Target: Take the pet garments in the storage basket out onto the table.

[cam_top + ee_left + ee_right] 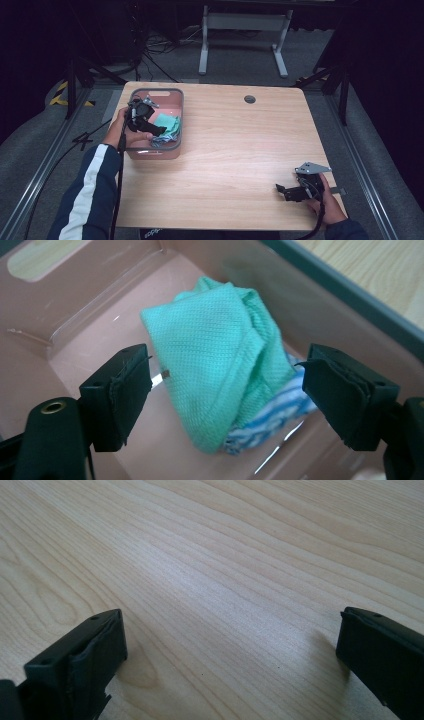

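One pink bin [175, 145] with a grey rim sits at the left side of the wooden table [240, 150], and it is the sole container on the tabletop. Inside it lies a green cloth [215, 355], loosely folded into a rumpled wedge, resting on the bin's floor toward the wall nearest the table's middle. Beneath the green cloth's lower edge pokes out a blue-and-white striped cloth [270, 420], partly covered by it and touching the same wall. The rest of the bin's floor shows bare pink plastic, with a handle slot cut in the far wall.

The left gripper [225, 390] dips into the bin from the person's side, held in the left hand [120, 132]. Its jaws stand spread wide, one on either side of the green cloth, and neither pad presses on the fabric; a gap shows at each side.

The right gripper [287, 192] rests low over the table near its front right corner, well apart from the bin, held in the right hand [327, 202]. Its jaws are spread too, with bare wood grain between them.
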Demonstrator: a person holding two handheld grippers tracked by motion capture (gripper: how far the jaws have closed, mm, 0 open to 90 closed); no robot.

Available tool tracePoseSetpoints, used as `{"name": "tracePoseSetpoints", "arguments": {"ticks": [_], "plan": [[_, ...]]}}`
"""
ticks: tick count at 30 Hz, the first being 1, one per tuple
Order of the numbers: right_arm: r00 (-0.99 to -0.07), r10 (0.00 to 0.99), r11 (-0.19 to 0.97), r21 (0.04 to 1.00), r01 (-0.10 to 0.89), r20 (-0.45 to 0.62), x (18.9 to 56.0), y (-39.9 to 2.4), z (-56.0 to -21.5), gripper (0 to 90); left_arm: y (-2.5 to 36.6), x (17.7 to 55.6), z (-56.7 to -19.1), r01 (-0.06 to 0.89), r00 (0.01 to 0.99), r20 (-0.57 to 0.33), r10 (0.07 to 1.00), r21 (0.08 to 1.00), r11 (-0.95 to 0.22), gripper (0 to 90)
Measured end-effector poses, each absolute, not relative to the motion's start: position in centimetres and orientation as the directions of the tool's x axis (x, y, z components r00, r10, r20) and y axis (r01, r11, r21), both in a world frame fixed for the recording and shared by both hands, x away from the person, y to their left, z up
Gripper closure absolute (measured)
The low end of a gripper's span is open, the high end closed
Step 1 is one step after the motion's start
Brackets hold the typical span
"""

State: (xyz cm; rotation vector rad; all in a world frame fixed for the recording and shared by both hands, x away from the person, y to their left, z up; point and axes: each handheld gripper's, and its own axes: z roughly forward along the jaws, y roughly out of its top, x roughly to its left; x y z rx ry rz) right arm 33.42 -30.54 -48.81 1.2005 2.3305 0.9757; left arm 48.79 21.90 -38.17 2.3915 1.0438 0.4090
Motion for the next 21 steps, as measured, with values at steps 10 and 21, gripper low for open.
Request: {"name": "tracePoseSetpoints", "arguments": {"ticks": [10,21], "plan": [[-0.584,0.812,0.406,0.709,0.576,0.009,33.4,-30.5,-48.8,0.1,21.3,51.8,-40.7,0.675,0.639,0.045,0.768,0.447,-0.588,20.7],[-0.584,0.812,0.406,0.709,0.576,0.009,33.4,-30.5,-48.8,0.0,20.7,53.3,-42.9,0.740,0.619,0.006,0.785,0.330,-0.586,17.6]]}}
